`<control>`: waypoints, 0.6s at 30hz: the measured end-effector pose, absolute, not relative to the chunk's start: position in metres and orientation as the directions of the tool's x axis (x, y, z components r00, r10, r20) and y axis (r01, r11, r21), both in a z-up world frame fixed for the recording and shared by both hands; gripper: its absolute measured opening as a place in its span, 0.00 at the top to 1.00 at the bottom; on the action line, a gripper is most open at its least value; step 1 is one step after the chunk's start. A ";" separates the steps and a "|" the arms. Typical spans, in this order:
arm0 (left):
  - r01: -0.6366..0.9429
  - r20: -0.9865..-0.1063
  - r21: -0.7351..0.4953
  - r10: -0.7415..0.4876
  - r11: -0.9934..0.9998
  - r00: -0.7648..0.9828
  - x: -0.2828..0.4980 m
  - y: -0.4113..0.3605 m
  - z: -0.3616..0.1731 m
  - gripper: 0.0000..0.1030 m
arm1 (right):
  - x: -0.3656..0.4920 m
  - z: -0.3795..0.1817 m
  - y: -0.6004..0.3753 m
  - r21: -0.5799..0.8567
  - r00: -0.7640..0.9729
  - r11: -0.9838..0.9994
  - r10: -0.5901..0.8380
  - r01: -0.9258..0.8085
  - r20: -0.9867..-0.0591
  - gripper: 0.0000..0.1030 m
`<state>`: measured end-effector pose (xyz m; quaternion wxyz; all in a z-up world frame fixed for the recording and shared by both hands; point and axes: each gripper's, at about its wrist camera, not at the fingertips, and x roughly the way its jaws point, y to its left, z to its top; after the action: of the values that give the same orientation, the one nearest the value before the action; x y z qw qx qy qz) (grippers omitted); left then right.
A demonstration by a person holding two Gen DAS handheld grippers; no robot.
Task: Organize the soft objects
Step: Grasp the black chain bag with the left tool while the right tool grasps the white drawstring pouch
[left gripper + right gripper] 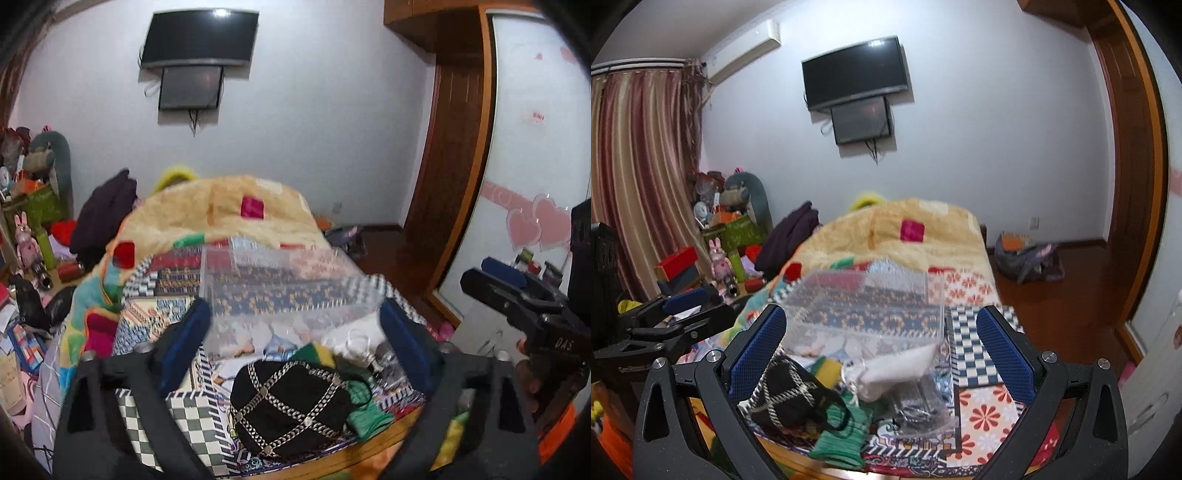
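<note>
**Soft things piled on the bed**

Both grippers hang over the near end of the bed [982, 410], wide open and holding nothing. The left gripper [295, 343] is just above a black cloth [291, 406] with a chain print. A green cloth [364, 406] touches its right side. The right gripper [881, 354] is above a white cloth [901, 369]. A clear box [871, 310] sits just behind the pile.
</note>
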<state>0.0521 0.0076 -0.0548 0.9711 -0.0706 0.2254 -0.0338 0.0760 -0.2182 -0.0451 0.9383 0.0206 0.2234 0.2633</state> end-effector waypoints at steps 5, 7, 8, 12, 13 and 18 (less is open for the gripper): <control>0.033 -0.524 -0.153 -0.110 0.988 0.844 0.067 0.006 -0.084 0.23 | 0.089 -0.066 -0.215 0.183 0.705 0.847 0.520 -0.499 -0.482 0.13; 0.034 -0.563 -0.150 -0.114 0.988 0.819 0.072 0.006 -0.095 0.25 | 0.093 -0.075 -0.211 0.191 0.677 0.840 0.527 -0.508 -0.514 0.16; 0.037 -0.583 -0.141 -0.113 0.989 0.805 0.075 0.008 -0.101 0.26 | 0.094 -0.079 -0.210 0.194 0.667 0.836 0.530 -0.513 -0.524 0.18; 0.057 -0.637 -0.160 -0.148 0.985 0.757 0.081 0.009 -0.124 0.27 | 0.099 -0.096 -0.201 0.211 0.607 0.818 0.546 -0.535 -0.577 0.20; 0.059 -0.646 -0.161 -0.150 0.985 0.748 0.081 0.009 -0.127 0.27 | 0.101 -0.098 -0.198 0.212 0.595 0.816 0.546 -0.538 -0.590 0.20; 0.067 -0.670 -0.217 -0.198 0.974 0.716 0.086 0.010 -0.144 0.34 | 0.115 -0.121 -0.185 0.222 0.541 0.824 0.520 -0.521 -0.661 0.29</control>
<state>0.0859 0.0099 -0.1439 0.9219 -0.0887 0.3702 -0.0718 0.1148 -0.1851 -0.1215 0.8777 -0.0006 0.3766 0.2964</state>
